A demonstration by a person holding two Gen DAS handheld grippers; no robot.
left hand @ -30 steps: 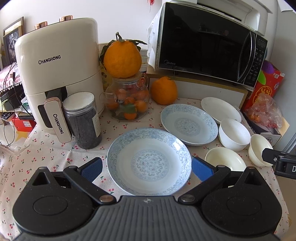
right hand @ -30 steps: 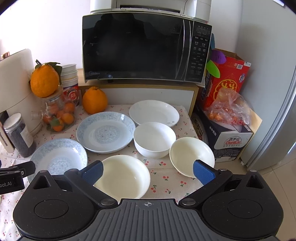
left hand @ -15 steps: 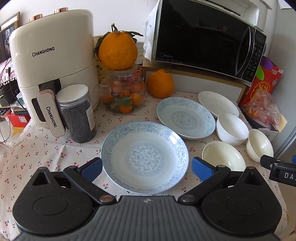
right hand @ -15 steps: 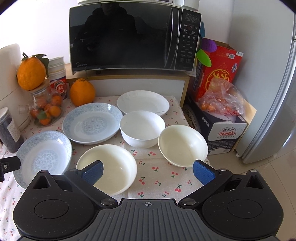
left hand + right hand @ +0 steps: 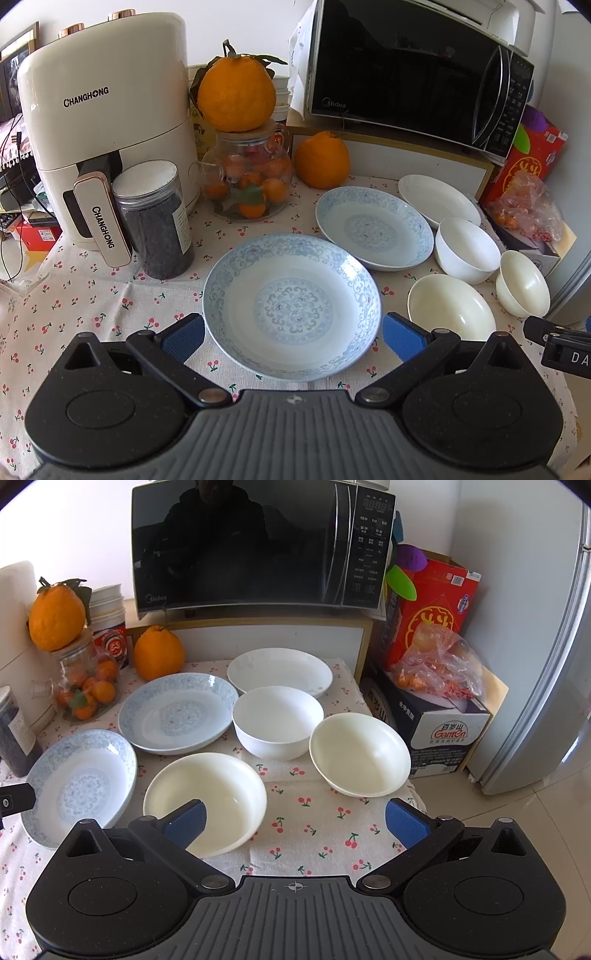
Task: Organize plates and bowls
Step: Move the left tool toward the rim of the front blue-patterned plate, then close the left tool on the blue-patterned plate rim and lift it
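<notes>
On the cherry-print cloth lie two blue-patterned plates, the near one point(image 5: 291, 306) point(image 5: 79, 786) and the far one point(image 5: 373, 229) point(image 5: 177, 712). Behind them is a white plate point(image 5: 437, 199) point(image 5: 279, 672). A white bowl point(image 5: 467, 249) point(image 5: 277, 720) and two cream bowls point(image 5: 450, 306) point(image 5: 205, 797), point(image 5: 522, 282) point(image 5: 360, 753) stand to the right. My left gripper point(image 5: 293, 338) is open, its fingers flanking the near blue plate. My right gripper point(image 5: 295, 821) is open, its left finger over the near cream bowl.
A cream air fryer point(image 5: 103, 129), a dark-filled jar point(image 5: 155, 221) and a glass jar of oranges point(image 5: 251, 184) stand at the back left. The microwave point(image 5: 258, 546) sits on a shelf. A cardboard box point(image 5: 436, 723) and the fridge point(image 5: 546, 664) bound the table's right edge.
Both grippers stay open. The right gripper has drifted a little to the right and closer to the bowls. The left gripper has shifted slightly over the near blue plate.
</notes>
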